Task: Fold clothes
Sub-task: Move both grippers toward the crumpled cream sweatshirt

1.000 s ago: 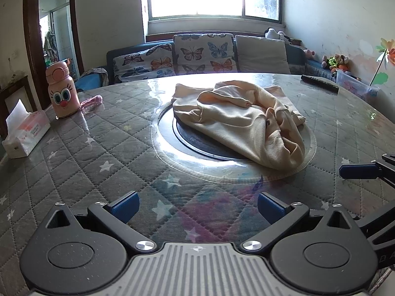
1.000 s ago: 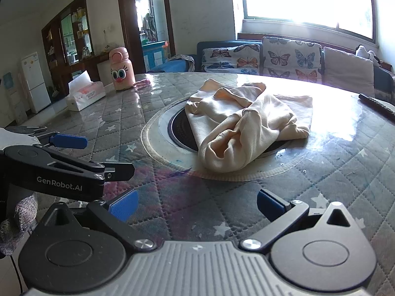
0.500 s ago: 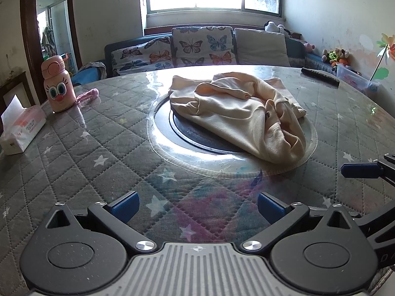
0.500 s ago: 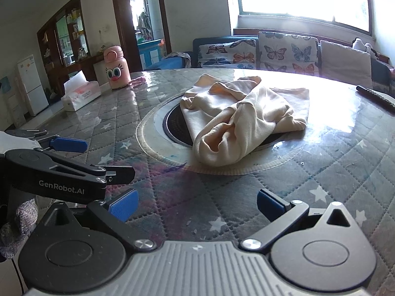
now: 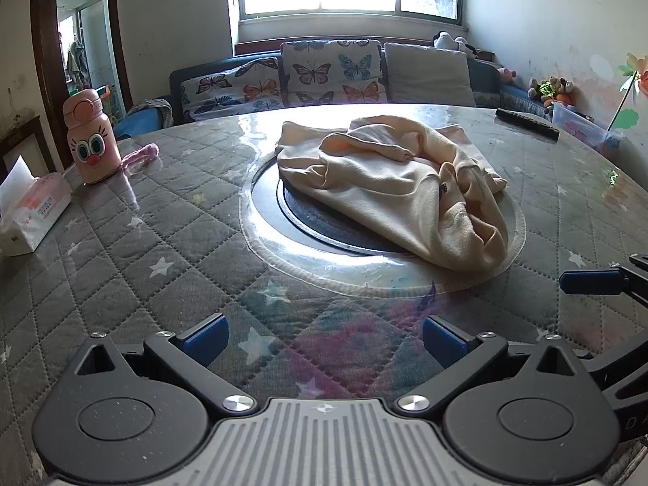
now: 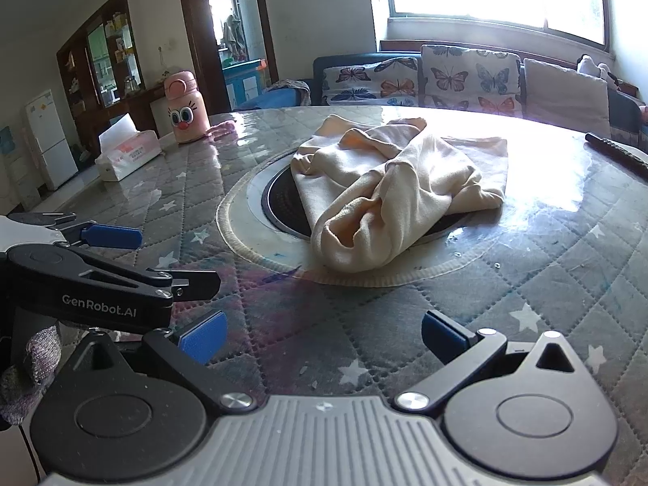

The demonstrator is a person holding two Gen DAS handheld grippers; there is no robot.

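A crumpled cream garment (image 5: 401, 186) lies in a heap over the dark round insert at the middle of the quilted round table (image 5: 121, 251); it also shows in the right wrist view (image 6: 397, 198). My left gripper (image 5: 324, 334) is open and empty, low over the table's near side, well short of the garment. My right gripper (image 6: 322, 332) is open and empty, beside the left one and also short of the garment. The left gripper (image 6: 121, 259) shows at the left of the right wrist view, and a blue pad of the right gripper (image 5: 591, 282) shows at the right edge of the left wrist view.
A pink cartoon bottle (image 5: 91, 141) and a tissue box (image 5: 30, 210) stand at the table's left side. A black remote (image 5: 526, 123) lies at the far right edge. A sofa with butterfly cushions (image 5: 324, 77) stands behind the table.
Both grippers have shifted slightly over the table's near side, so the view of the garment has changed a little. Both stay open and the garment has not moved.
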